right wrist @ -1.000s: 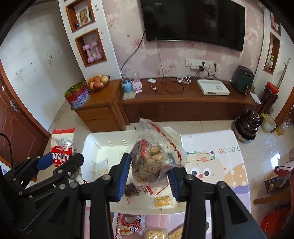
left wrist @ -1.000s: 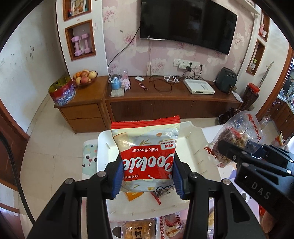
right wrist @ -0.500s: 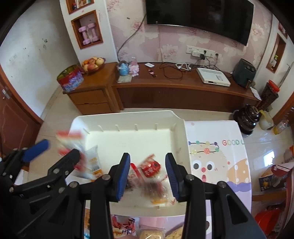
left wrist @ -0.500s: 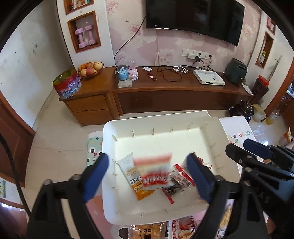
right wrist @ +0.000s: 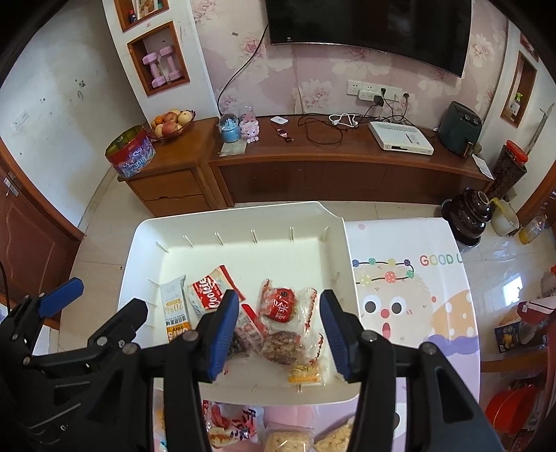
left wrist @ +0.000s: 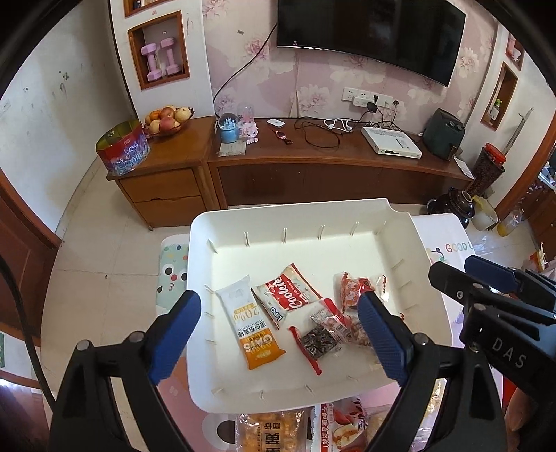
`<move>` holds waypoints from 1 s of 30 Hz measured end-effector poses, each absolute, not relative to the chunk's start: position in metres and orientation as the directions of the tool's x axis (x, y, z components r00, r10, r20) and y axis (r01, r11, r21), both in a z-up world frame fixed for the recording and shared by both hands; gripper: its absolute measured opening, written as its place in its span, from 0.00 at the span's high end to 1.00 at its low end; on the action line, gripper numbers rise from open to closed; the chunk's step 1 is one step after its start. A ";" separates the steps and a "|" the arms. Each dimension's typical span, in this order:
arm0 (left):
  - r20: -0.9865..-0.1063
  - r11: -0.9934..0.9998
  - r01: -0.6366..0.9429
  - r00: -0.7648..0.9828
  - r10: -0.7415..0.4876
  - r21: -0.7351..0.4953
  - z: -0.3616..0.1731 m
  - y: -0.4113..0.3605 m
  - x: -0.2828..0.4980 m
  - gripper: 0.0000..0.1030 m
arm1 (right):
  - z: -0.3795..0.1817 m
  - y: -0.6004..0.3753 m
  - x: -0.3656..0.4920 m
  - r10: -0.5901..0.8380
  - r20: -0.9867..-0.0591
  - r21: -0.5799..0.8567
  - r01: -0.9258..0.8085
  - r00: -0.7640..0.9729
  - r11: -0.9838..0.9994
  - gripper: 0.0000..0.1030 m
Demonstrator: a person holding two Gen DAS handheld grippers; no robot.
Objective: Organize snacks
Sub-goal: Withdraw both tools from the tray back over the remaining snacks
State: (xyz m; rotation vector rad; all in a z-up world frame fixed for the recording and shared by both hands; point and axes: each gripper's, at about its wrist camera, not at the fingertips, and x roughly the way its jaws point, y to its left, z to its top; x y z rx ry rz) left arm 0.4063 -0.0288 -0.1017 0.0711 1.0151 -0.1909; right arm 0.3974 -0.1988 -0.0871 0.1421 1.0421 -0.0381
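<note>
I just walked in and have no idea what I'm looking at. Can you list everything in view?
White tray: one, white, on the patterned table.
Cookie pack: one, red and white, lying in the tray.
Bar wrapper: one, white and orange, in the tray left of the cookie pack.
Clear snack bag: one, clear with red print, in the tray's right part.
Dark snack packet: one, clear with dark contents, near the tray's front.
Loose snack packs: several, orange and red, on the table before the tray.
Fruit bowl: one, on the wooden cabinet.
Television: one, black, on the wall.
Left hand-held gripper: black with blue pads, open above the tray.
Right hand-held gripper: same colours, open, jaws have just been opening.
</note>
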 end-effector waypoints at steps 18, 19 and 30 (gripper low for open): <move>-0.830 0.984 0.171 0.542 -0.130 -0.043 -0.081 -0.036 0.358 0.12 | -0.067 -0.208 0.354 0.048 -0.845 0.099 0.069 0.532 0.993 0.52; -0.827 0.985 0.169 0.546 -0.131 -0.044 -0.079 -0.037 0.352 0.12 | -0.065 -0.209 0.348 0.046 -0.842 0.096 0.065 0.537 0.993 0.52; -0.800 0.984 0.167 0.581 -0.149 -0.062 -0.052 -0.046 0.283 0.12 | -0.038 -0.222 0.280 0.041 -0.805 0.083 0.044 0.592 0.996 0.52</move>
